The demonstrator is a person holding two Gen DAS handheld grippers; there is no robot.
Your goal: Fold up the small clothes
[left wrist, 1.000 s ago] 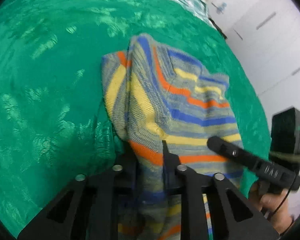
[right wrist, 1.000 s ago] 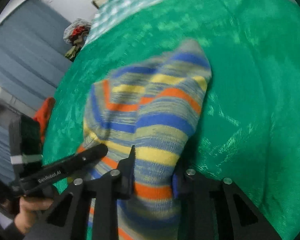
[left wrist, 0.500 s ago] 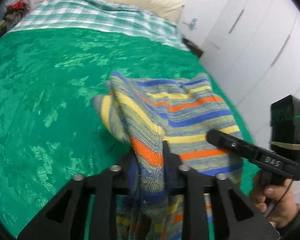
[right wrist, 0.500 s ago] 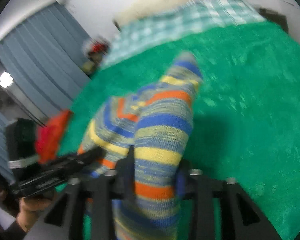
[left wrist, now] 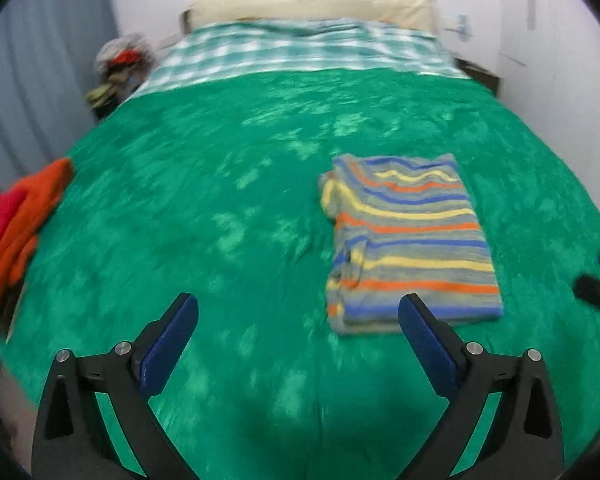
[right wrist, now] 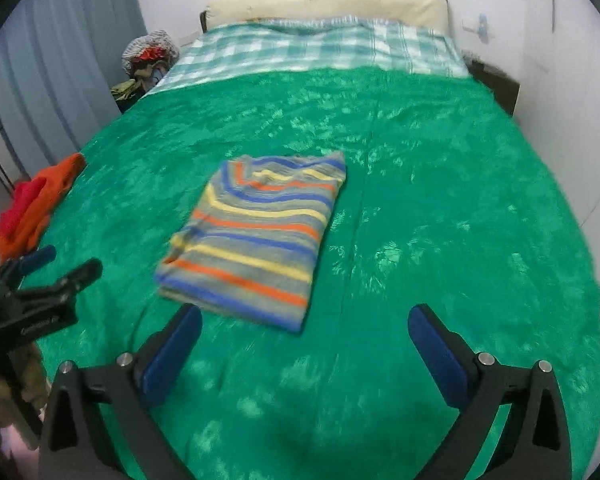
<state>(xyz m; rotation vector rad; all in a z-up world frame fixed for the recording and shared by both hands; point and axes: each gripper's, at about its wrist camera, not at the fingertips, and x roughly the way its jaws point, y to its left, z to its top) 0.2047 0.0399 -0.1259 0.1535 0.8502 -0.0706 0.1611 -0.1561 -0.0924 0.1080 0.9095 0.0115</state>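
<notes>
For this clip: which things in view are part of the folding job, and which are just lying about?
Job:
striped sweater, folded on the green blanket
left claw, open
right claw, open

Lying about:
orange and red clothes at the bed's edge
checked sheet
pillow
clutter pile beside the bed

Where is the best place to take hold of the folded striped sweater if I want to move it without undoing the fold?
Probably grip the striped sweater at its near edge, where the stacked layers end toward the cameras, so one pinch can catch every layer. Come in low from the near side, along the green blanket. It lies flat, and both the left tool and the right tool are open just before that edge.
</notes>
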